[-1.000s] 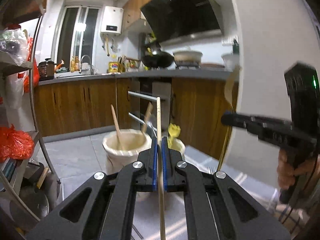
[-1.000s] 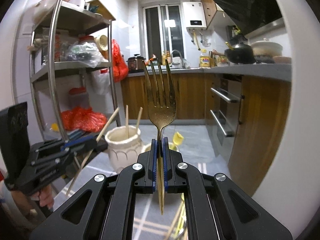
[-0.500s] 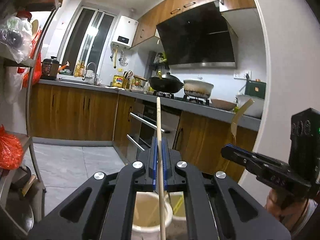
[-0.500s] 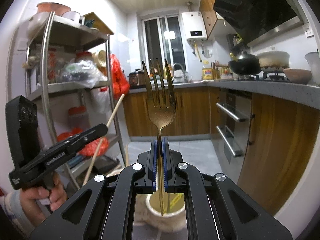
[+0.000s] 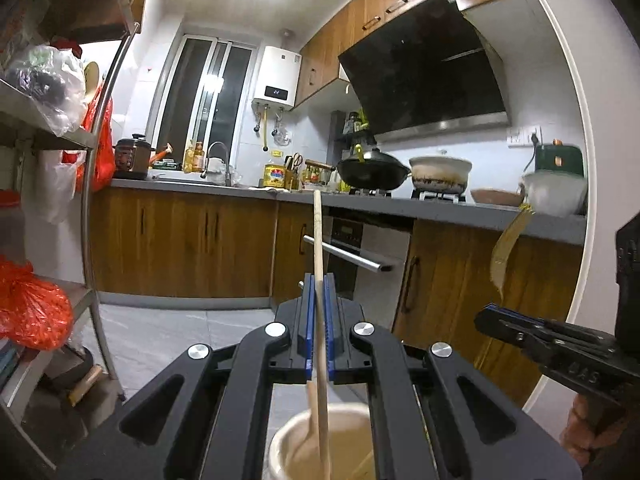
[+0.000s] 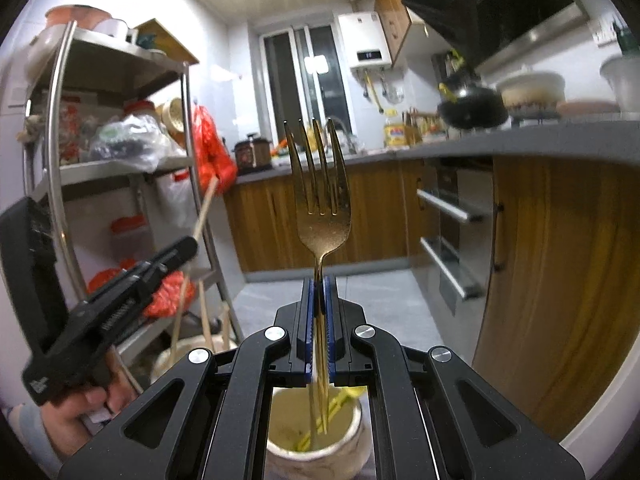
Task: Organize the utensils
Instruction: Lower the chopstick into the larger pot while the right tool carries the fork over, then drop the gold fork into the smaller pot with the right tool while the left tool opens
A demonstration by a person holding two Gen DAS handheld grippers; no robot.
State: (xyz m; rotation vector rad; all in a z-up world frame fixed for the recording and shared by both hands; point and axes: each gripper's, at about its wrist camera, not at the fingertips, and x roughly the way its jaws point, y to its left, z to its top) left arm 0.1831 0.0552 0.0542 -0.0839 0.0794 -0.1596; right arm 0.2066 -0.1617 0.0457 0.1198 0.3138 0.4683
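Observation:
My left gripper [image 5: 318,280] is shut on a wooden chopstick [image 5: 318,236] that stands upright; its lower end reaches into a cream holder cup [image 5: 292,432] directly below. My right gripper [image 6: 319,280] is shut on a gold fork [image 6: 320,192], tines up, with its handle end inside a second cream cup [image 6: 352,436] holding yellow utensils. The right gripper [image 5: 486,318] with the fork [image 5: 506,248] shows at the right of the left wrist view. The left gripper [image 6: 188,246] with the chopstick [image 6: 204,208] shows at the left of the right wrist view, above the first cup [image 6: 168,360].
A metal shelf rack [image 6: 60,200] with bags and jars stands on the left. Wooden cabinets [image 5: 180,244], an oven with bar handles [image 6: 452,208] and a counter with a wok [image 5: 374,170] and pots lie behind. A white rounded edge [image 5: 576,160] curves along the right.
Both grippers have tilted upward and come down over the cups. The chopstick end and the fork handle now sit inside their cups. Both stay shut.

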